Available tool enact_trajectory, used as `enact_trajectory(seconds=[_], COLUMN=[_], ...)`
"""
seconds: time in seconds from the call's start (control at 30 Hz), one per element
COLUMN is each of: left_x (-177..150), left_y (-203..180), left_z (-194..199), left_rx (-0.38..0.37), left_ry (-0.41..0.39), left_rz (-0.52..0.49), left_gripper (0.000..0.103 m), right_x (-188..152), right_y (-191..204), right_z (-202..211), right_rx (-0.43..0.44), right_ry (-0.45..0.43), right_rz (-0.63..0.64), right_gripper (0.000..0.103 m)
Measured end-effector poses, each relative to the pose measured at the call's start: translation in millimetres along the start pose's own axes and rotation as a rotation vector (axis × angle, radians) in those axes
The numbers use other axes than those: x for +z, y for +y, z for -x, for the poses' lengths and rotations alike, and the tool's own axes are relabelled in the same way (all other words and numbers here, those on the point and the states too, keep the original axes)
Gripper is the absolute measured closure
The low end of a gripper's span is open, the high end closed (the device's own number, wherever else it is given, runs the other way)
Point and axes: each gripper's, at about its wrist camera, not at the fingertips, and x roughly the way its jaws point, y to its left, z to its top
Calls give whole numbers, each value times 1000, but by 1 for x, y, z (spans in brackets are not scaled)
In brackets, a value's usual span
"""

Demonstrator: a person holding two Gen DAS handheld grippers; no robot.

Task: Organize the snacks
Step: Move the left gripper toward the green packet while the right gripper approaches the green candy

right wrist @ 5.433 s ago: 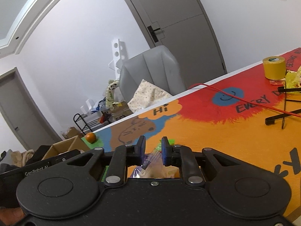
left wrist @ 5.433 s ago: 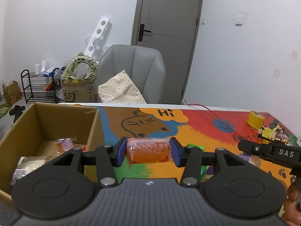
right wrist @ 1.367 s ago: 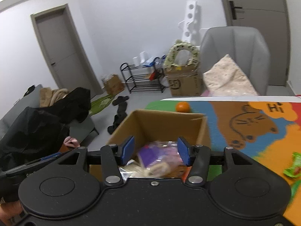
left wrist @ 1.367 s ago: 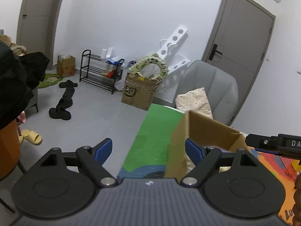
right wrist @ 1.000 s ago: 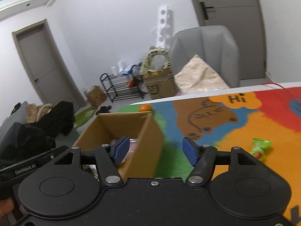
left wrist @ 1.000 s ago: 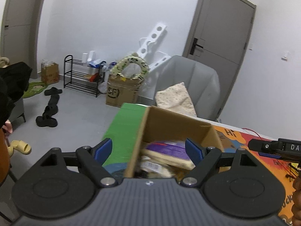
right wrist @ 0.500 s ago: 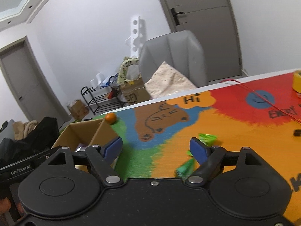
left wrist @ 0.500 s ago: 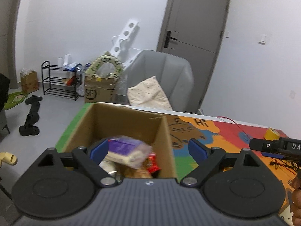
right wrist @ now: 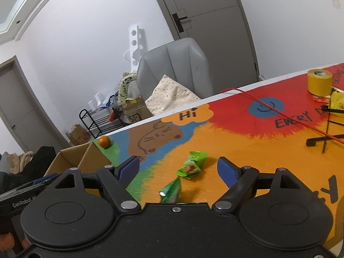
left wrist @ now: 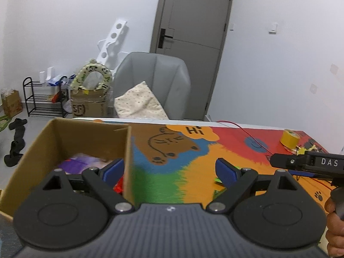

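A cardboard box [left wrist: 64, 133] stands at the left end of the colourful table mat [left wrist: 193, 157]; inside it lie a purple snack bag [left wrist: 79, 163] and a red packet [left wrist: 118, 188]. My left gripper [left wrist: 169, 172] is open and empty, its left finger over the box wall. My right gripper [right wrist: 178, 169] is open and empty above two green snack packets [right wrist: 192, 164], [right wrist: 172, 191] lying on the mat. The box also shows in the right wrist view [right wrist: 71, 161] at the left. Green packets peek beside my left gripper's right finger [left wrist: 217, 180].
An orange [right wrist: 104, 142] sits on the mat's far left corner. A yellow tape roll [right wrist: 319, 82], a red cable [right wrist: 279, 111] and a black wire stand [right wrist: 324, 137] lie at the right. A grey chair [left wrist: 152, 83] stands behind the table.
Both grippers have swung right, away from the box toward the mat. The green packets now lie between my right gripper's fingers. Both stay open.
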Motion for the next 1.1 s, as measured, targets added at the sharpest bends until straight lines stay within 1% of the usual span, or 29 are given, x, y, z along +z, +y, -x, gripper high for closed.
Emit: enact_trajectory(seconds=[0.13,0.23,0.4,0.6,0.83,1.1], left_x=[-1,-5,-13,-21,-31,-43], left_y=[-14,-25,-39,-52,-71,-79], left_z=[-10,-21,-37,-55,-77,-102], left_rx=[-19,-32,-56,-62,-74,-64], left_ry=[16,37,68,108,142,190], left_rz=[-12,-25,-38,-37,-64,-75], left_gripper=[12,12,12,12,13,15], right_x=[-2,-5,-10,-18,-19,-20], right_y=[-11,-21,-35,-53,-67,-71], right_z=[-1,0,-3,-8,-13,-18], right_rx=[-10,-18,-35,-54,-67,-68], right_ry=[9,15,30,46,52,63], right_rz=[-18,-31,-48,-75,-100,-104], right_gripper=[21,17,17,17,16,16])
